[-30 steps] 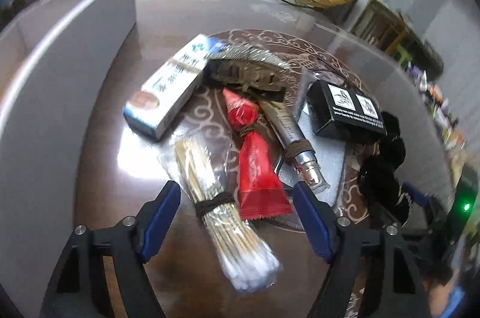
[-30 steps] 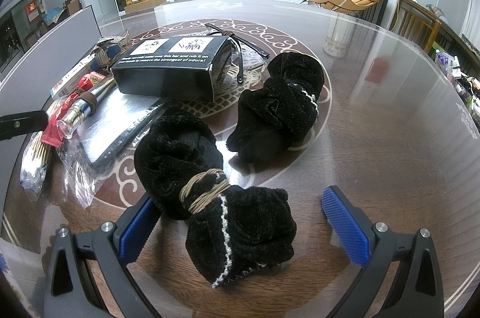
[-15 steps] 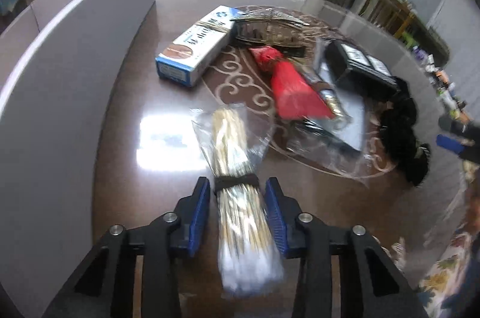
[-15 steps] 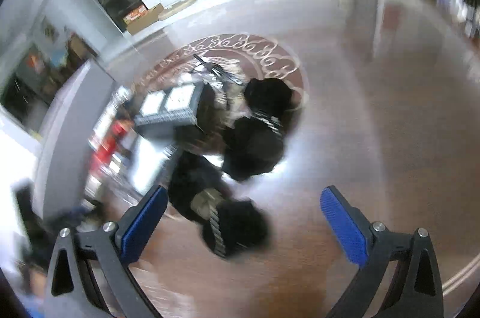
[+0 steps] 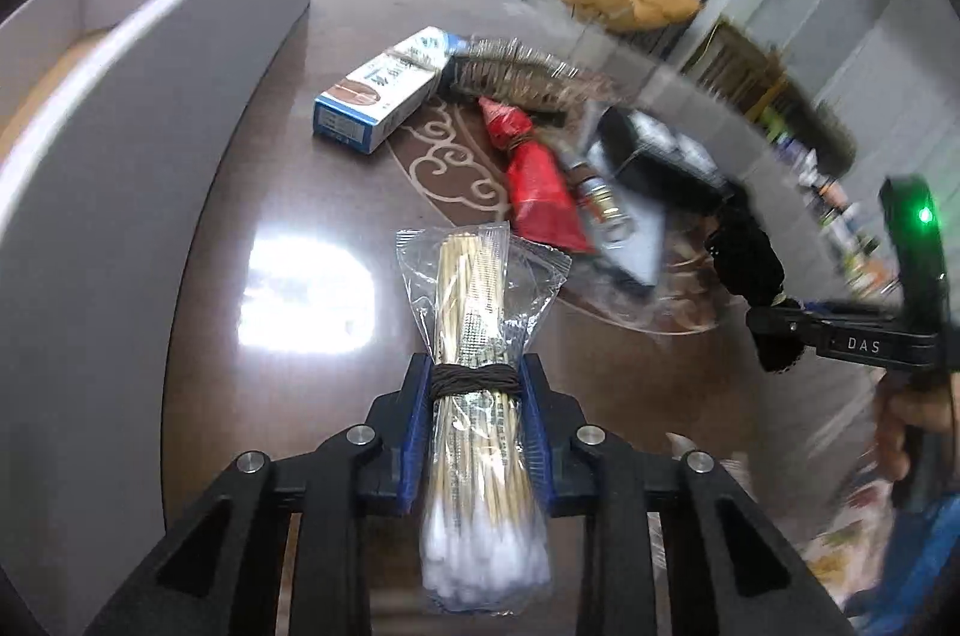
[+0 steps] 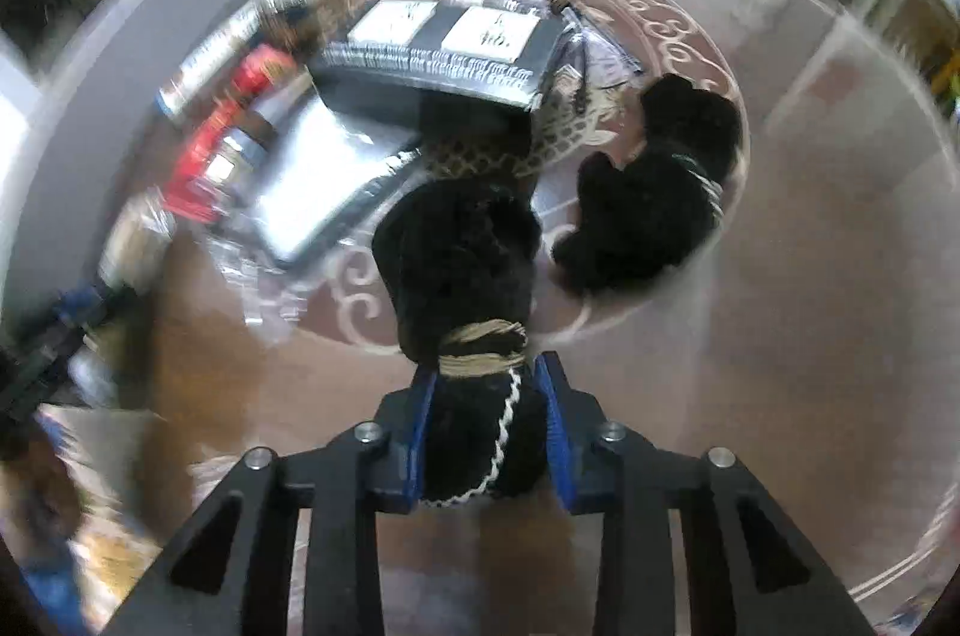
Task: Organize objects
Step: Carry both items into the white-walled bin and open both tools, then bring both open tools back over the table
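Blue-padded fingers (image 5: 420, 432) of the left gripper (image 5: 474, 426) are clamped on the cotton swab bundle (image 5: 477, 384) right at its dark tie, so that pick looks done. Same story on the right: the right gripper (image 6: 486, 432) is closed on the black cloth bundle (image 6: 462, 276) just below its tan cord. Both grabs seem made, so carrying each off to its spot is probably what's called for next.

Room-wise, plenty of bare table (image 5: 300, 288) is seen left of the swabs, but the grey wall panel (image 5: 120, 144) hems that side in. Further out, the red packet (image 5: 537, 192), blue-and-white box (image 5: 378, 96) and black box (image 6: 444, 54) are crowded together, with a second black cloth bundle (image 6: 660, 192) near the held one. A lift before any sideways travel is probably wanted.
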Motion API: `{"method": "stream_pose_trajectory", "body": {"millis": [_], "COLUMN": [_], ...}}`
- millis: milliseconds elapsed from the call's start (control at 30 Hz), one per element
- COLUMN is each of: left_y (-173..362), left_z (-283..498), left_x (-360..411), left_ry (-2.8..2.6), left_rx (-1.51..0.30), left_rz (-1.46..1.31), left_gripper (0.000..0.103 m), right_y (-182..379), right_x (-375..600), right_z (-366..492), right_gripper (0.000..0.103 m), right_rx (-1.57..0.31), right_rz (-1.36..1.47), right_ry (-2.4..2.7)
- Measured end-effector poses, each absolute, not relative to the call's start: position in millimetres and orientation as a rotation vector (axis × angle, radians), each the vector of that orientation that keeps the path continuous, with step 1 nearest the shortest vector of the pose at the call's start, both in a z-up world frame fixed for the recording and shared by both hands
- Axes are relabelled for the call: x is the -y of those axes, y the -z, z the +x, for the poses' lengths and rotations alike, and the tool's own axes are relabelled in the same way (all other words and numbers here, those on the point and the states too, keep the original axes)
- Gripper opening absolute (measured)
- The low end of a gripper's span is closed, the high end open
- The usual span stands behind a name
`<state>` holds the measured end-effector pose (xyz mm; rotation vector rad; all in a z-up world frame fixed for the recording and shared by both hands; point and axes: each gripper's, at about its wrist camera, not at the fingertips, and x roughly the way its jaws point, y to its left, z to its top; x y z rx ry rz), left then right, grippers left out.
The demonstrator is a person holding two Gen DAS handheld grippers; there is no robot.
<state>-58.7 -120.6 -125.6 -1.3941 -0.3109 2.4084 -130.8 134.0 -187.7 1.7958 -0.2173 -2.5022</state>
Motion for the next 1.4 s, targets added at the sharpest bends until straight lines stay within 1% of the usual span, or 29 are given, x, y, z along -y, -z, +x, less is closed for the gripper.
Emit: {"method": "stream_pose_trajectory", "body": {"millis": [100, 233, 333, 400, 500, 633, 667, 700, 733, 767, 800, 833, 867, 933, 1033, 1167, 1267, 1333, 1367, 1400], "left_y": [103, 49, 9, -6, -4, 17, 23, 31, 36, 44, 48, 53, 55, 55, 47, 26, 12, 7, 6, 8], "left_z": [-39, -21, -13, -11, -17, -29, -31, -36, -40, -45, -47, -48, -48, -46, -39, -16, 8, 22, 28, 34], "left_x": [132, 160, 204, 238, 285, 327, 334, 342, 346, 351, 355, 356, 356, 353, 343, 295, 231, 191, 171, 153], "left_ry": [-2.382, -2.416, -2.551, -2.688, -2.871, -2.970, -2.979, -2.977, -2.967, -2.951, -2.948, -2.953, -2.964, -2.984, -3.022, -3.093, -3.036, -2.947, -2.901, -2.864], "left_rx": [0.425, 0.516, 0.501, 0.432, 0.297, 0.212, 0.212, 0.217, 0.223, 0.233, 0.242, 0.245, 0.244, 0.236, 0.214, 0.058, -0.031, -0.036, -0.024, -0.006], "left_rz": [-1.326, -1.181, -1.097, -1.091, -1.177, -1.325, -1.351, -1.395, -1.438, -1.504, -1.539, -1.560, -1.562, -1.541, -1.464, -1.305, -1.194, -1.118, -1.094, -1.087], "left_gripper": [0.028, 0.028, 0.028, 0.028, 0.028, 0.028, 0.029, 0.030, 0.033, 0.048, 0.072, 0.082, 0.090, 0.090, 0.090, 0.090, 0.090, 0.090, 0.094, 0.103], "right_y": [166, 113, 71, 50, 51, 73, 79, 87, 100, 108, 119, 123, 114, 116, 102, 99, 124, 143, 158, 173], "right_x": [-138, -102, -43, -3, 74, 159, 176, 189, 201, 207, 213, 215, 213, 204, 171, 105, 41, -3, -26, -48], "right_z": [-112, -121, -141, -153, -187, -219, -224, -228, -234, -237, -242, -243, -238, -237, -222, -178, -142, -115, -102, -90], "right_gripper": [0.031, 0.031, 0.032, 0.032, 0.032, 0.032, 0.035, 0.042, 0.049, 0.076, 0.103, 0.103, 0.103, 0.103, 0.103, 0.103, 0.103, 0.103, 0.103, 0.103], "right_rx": [0.349, 0.377, 0.396, 0.408, 0.350, 0.244, 0.206, 0.178, 0.164, 0.159, 0.138, 0.129, 0.133, 0.184, 0.253, 0.161, 0.129, 0.108, 0.092, 0.077], "right_rz": [1.697, 1.513, 1.352, 1.286, 1.240, 1.250, 1.261, 1.276, 1.300, 1.317, 1.349, 1.351, 1.335, 1.292, 1.184, 1.036, 1.093, 1.163, 1.207, 1.267], "right_ry": [2.508, 2.494, 2.393, 2.288, 2.205, 2.134, 2.123, 2.125, 2.132, 2.136, 2.144, 2.158, 2.175, 2.192, 2.254, 2.475, 2.643, 2.765, 2.830, 2.886]}}
